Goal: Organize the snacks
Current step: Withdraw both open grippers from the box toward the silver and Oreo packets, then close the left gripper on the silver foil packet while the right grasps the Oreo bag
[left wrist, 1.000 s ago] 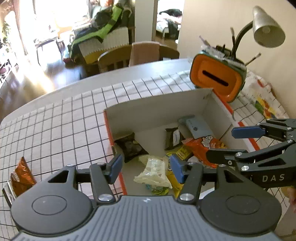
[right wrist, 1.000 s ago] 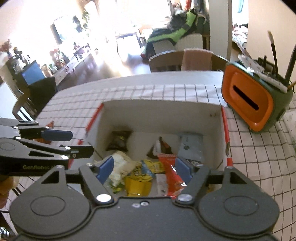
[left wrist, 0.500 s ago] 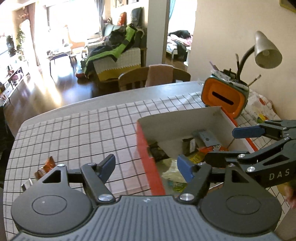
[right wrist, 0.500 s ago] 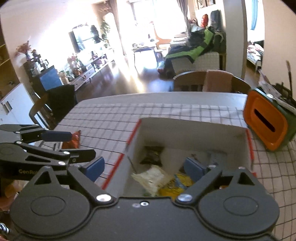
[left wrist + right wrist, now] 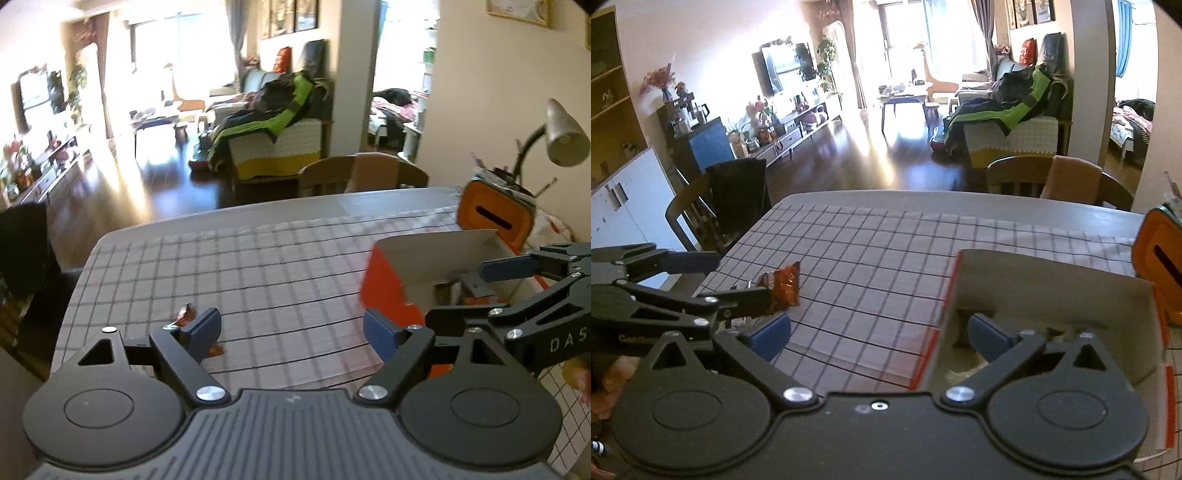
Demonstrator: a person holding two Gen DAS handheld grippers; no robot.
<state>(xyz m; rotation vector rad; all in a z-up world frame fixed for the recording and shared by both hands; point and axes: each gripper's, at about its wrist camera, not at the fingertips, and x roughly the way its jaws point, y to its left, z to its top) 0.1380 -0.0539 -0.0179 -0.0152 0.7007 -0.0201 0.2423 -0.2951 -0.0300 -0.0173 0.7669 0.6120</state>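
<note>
A white cardboard box with red-orange edges [image 5: 436, 251] [image 5: 1052, 291] stands on the checked tablecloth and holds several snack packets, mostly hidden now. An orange-brown snack packet [image 5: 781, 286] lies on the cloth left of the box; in the left wrist view only a bit of this packet [image 5: 184, 314] shows behind my left finger. My left gripper [image 5: 291, 330] is open and empty above the cloth, left of the box; it also shows in the right wrist view [image 5: 713, 278]. My right gripper [image 5: 879, 332] is open and empty over the box's left wall; it also shows in the left wrist view [image 5: 476, 291].
An orange and green pen holder [image 5: 495, 218] [image 5: 1158, 258] stands behind the box, with a desk lamp [image 5: 565, 136] at the right wall. Wooden chairs [image 5: 1060, 181] [image 5: 713, 206] stand at the table's far and left edges. The checked cloth [image 5: 258, 273] stretches left of the box.
Both grippers have pulled back and swung left, away from the box's inside; the box has shifted to the right in both views. The orange-brown packet has come into view. Both stay open.
</note>
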